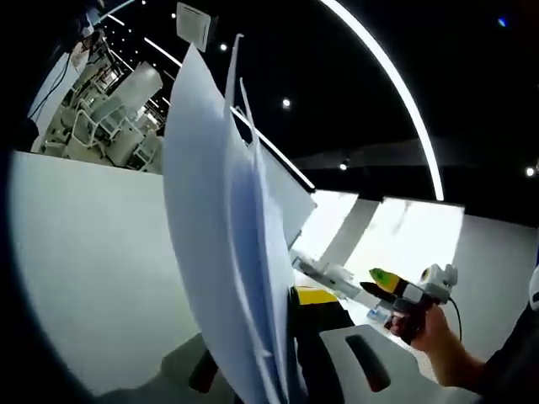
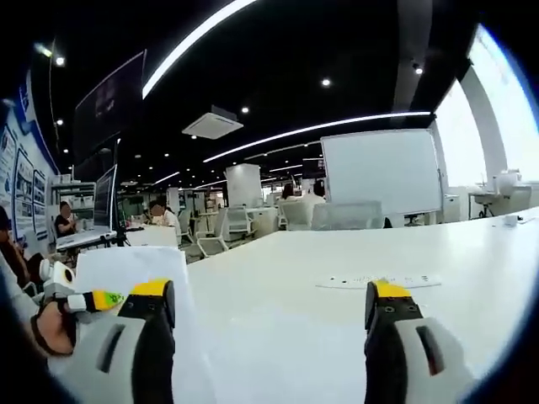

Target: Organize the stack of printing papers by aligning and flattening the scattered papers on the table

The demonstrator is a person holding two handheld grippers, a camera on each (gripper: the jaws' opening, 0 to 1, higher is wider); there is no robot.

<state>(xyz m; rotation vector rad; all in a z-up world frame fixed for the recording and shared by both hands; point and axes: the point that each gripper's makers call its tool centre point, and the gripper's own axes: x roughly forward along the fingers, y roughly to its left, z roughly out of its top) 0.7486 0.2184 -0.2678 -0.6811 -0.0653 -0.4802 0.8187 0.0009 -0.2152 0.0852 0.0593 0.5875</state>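
A stack of white printing papers [image 1: 223, 244] stands on edge, fanned slightly at the top, rising from between my left gripper's [image 1: 269, 324] jaws, which are shut on its lower edge. The left jaw is hidden behind the sheets. In the right gripper view the same papers [image 2: 130, 269] show at the far left beside my left gripper [image 2: 94, 300] and the hand holding it. My right gripper [image 2: 269, 307] stands wide open over the white table [image 2: 278, 353], holding nothing. It also reaches in from the right [image 1: 337, 278], close to the papers' edge. One loose sheet [image 2: 379, 282] lies flat farther out on the table.
The white table [image 1: 84, 278] stretches wide on both sides. A whiteboard [image 2: 383, 172] and chairs [image 2: 337, 216] stand beyond its far edge. A person [image 2: 63, 220] sits at a desk with monitors far left. A hand [image 1: 431, 330] grips the right gripper.
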